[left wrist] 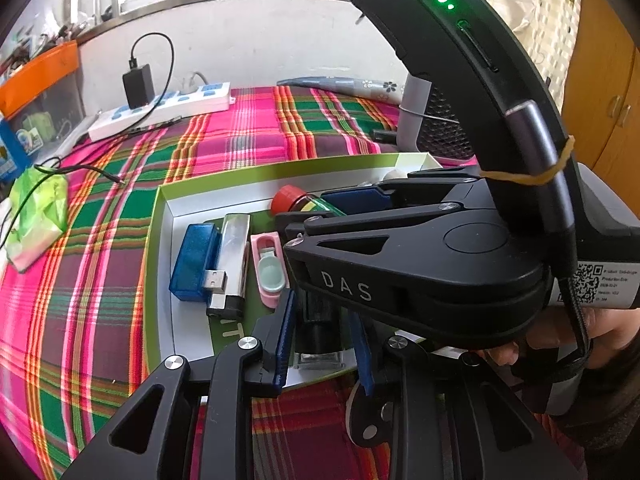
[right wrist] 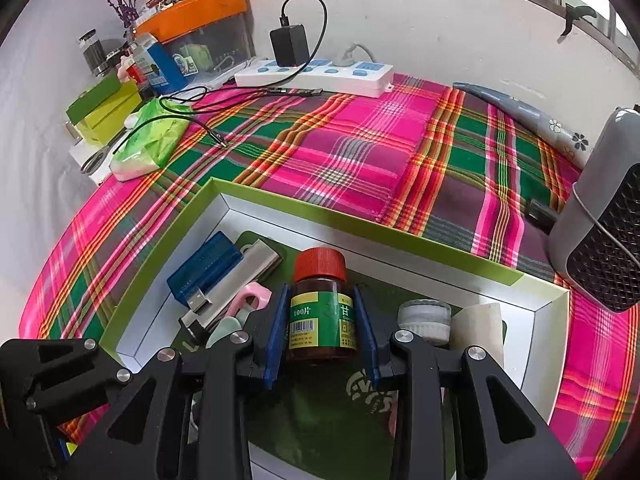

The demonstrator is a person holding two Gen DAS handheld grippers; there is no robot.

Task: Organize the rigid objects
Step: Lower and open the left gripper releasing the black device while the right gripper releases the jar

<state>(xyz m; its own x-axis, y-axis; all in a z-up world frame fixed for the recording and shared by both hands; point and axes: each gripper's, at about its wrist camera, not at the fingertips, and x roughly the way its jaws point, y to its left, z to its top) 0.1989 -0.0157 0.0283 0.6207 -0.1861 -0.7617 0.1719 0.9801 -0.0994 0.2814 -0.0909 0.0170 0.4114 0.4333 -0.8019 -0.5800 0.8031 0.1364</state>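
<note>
A green-rimmed white box (right wrist: 384,236) lies on the plaid cloth. In it lie a blue USB adapter (right wrist: 206,270), a silver lighter (right wrist: 240,284), a pink clip (right wrist: 252,294), a small white jar (right wrist: 424,318) and a paper roll (right wrist: 478,326). My right gripper (right wrist: 322,330) is shut on a brown pill bottle (right wrist: 322,312) with a red cap, holding it over the box. In the left wrist view the bottle's cap (left wrist: 289,198) shows beyond the right gripper. My left gripper (left wrist: 324,344) hovers over the box's near edge, jaws apart around a dark object (left wrist: 318,336) without clearly touching it.
A white power strip (right wrist: 316,74) with a black charger stands at the back. A green packet (right wrist: 150,142), cables and green boxes (right wrist: 106,110) lie at the left. A grey heater (right wrist: 604,232) stands at the right. The plaid cloth (right wrist: 340,152) spreads beyond the box.
</note>
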